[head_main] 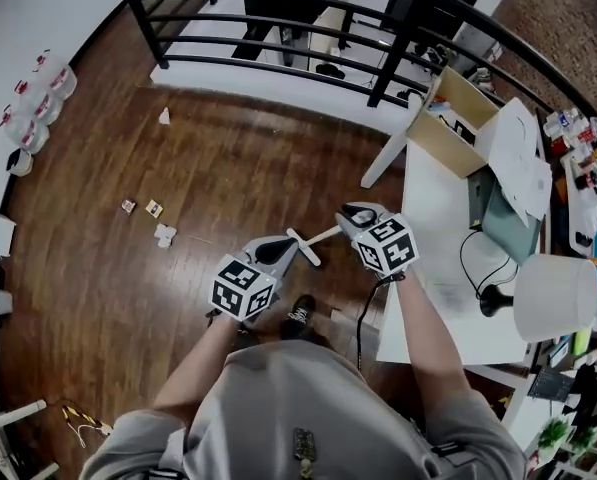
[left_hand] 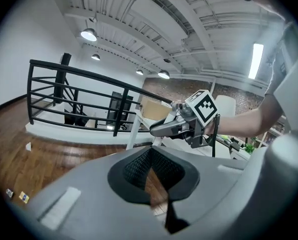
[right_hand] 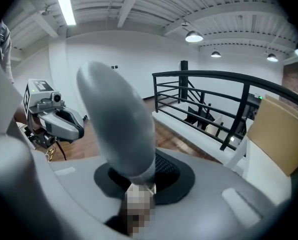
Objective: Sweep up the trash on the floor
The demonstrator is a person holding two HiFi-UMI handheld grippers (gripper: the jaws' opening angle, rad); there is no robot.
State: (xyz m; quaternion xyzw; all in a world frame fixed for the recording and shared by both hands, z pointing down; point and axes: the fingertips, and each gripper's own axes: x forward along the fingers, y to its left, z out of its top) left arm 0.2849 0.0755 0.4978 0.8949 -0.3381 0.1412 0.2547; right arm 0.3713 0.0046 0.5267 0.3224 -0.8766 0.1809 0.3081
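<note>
Small bits of trash [head_main: 156,209] lie scattered on the dark wood floor [head_main: 228,178] to my left, and two of those trash bits [left_hand: 16,194] show low in the left gripper view. My right gripper [head_main: 346,221] is shut on a handle [right_hand: 116,129], grey and rounded up close. In the head view the handle [head_main: 321,236] is a pale rod with a short crossbar reaching toward my left gripper [head_main: 284,249]. My left gripper [left_hand: 153,173] is shut, with nothing seen between its jaws. Each gripper view shows the other gripper close by: the right gripper [left_hand: 181,125], the left gripper [right_hand: 54,119].
A white table [head_main: 433,218] stands right beside my right hand, with a cardboard box [head_main: 458,118], papers and a white lamp [head_main: 553,293] on it. A black railing [head_main: 328,28] closes off the far side. Bottles [head_main: 38,98] line the left wall. My shoe [head_main: 298,315] is below the grippers.
</note>
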